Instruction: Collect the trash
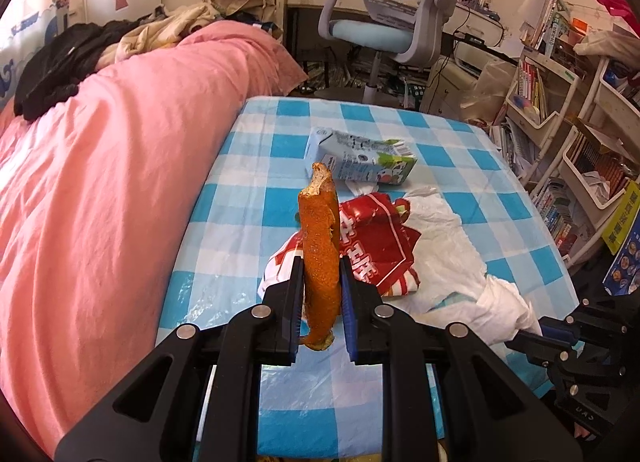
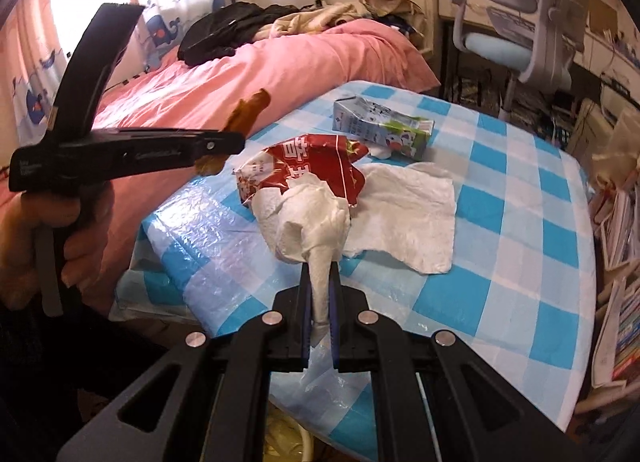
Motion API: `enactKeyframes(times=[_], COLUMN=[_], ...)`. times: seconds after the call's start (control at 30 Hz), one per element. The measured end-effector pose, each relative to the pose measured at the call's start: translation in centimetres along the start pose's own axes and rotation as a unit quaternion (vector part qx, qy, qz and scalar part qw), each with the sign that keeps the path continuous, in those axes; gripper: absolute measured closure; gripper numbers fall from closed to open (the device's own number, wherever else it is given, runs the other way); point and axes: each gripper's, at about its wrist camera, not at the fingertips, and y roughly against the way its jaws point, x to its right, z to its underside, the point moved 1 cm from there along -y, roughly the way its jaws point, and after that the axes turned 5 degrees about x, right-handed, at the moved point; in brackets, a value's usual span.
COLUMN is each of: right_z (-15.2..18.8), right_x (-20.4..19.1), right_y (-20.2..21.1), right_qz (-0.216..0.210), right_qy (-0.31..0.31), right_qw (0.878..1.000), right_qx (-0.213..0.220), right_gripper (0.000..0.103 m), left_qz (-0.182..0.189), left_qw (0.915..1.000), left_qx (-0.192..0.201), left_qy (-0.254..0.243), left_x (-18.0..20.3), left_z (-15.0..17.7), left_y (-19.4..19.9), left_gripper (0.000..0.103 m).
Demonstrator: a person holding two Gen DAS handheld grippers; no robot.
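Note:
My left gripper (image 1: pixel 320 268) is shut on a long strip of orange peel (image 1: pixel 318 238), which stands up between its pads above the table. From the right wrist view the same peel (image 2: pixel 250 107) sticks out past that gripper's side, held by a hand at the left. My right gripper (image 2: pixel 320 274) is shut on a bunched white paper towel (image 2: pixel 312 221) lifted off the cloth. On the blue checked tablecloth (image 1: pixel 460 165) lie a red and white snack wrapper (image 2: pixel 316 165), a flat white tissue (image 2: pixel 408 213) and a blue milk carton (image 2: pixel 380 127) on its side.
A bed with a pink quilt (image 1: pixel 120 141) runs along the table's left edge. A grey and blue desk chair (image 1: pixel 400 21) stands beyond the far edge. Shelves of books (image 1: pixel 560 141) crowd the right side. Something pale yellow (image 2: pixel 280 438) shows below the table's near edge.

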Motion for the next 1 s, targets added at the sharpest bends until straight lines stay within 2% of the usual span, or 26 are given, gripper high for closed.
enactKeyframes(times=[0.3, 0.6, 0.83, 0.93, 1.0], right_z=[-0.3, -0.1, 0.2, 0.6, 0.8], right_x=[-0.1, -0.3, -0.1, 0.8, 1.5], right_y=[0.2, 0.2, 0.0, 0.0, 0.2], right_qz=[-0.002, 0.002, 0.017, 0.033, 0.039], right_qy=[0.010, 0.012, 0.017, 0.010, 0.003], right_qw=[1.000, 1.000, 1.000, 0.999, 0.999], right_qx=[0.010, 0.010, -0.001, -0.011, -0.014], right_gripper=[0.095, 0.095, 0.095, 0.095, 0.095], left_qz=[-0.006, 0.006, 0.028, 0.057, 0.088], left_qw=[0.9998, 0.9992, 0.9982, 0.9963, 0.9947], left_qx=[0.020, 0.040, 0.031, 0.009, -0.020], left_qy=[-0.007, -0.004, 0.044, 0.063, 0.051], left_x=[0.2, 0.2, -2.0, -2.8, -2.3], left_z=[-0.3, -0.5, -0.8, -0.7, -0.4], left_y=[0.2, 1.2, 1.2, 0.6, -0.3], left_gripper=[0.087, 0.087, 0.087, 0.087, 0.085])
